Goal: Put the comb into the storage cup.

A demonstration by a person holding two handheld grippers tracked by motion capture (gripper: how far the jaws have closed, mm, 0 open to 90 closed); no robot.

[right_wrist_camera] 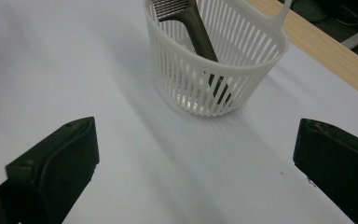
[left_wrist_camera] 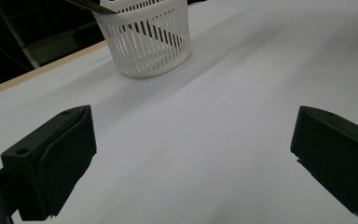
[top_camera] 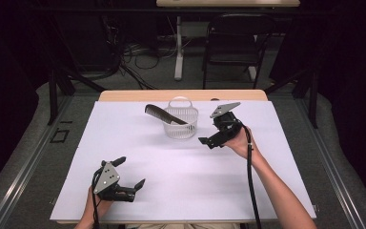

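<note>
1. The comb (top_camera: 164,114) stands tilted inside the white basket (top_camera: 181,125), its toothed end sticking out.
2. My right gripper (top_camera: 208,139) is just beside the basket, jaws wide, empty.
3. My left gripper (top_camera: 129,172) is well apart from the basket, wide, empty.

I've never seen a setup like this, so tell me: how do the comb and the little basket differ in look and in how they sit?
The comb is dark, long and slim; the basket is white, round and slatted. The comb leans at a slant, handle end down inside and toothed end jutting over the rim, while the basket stands upright on the white table. The comb is carried by the basket; the basket rests on the table itself. Neither is held by a gripper.
</note>
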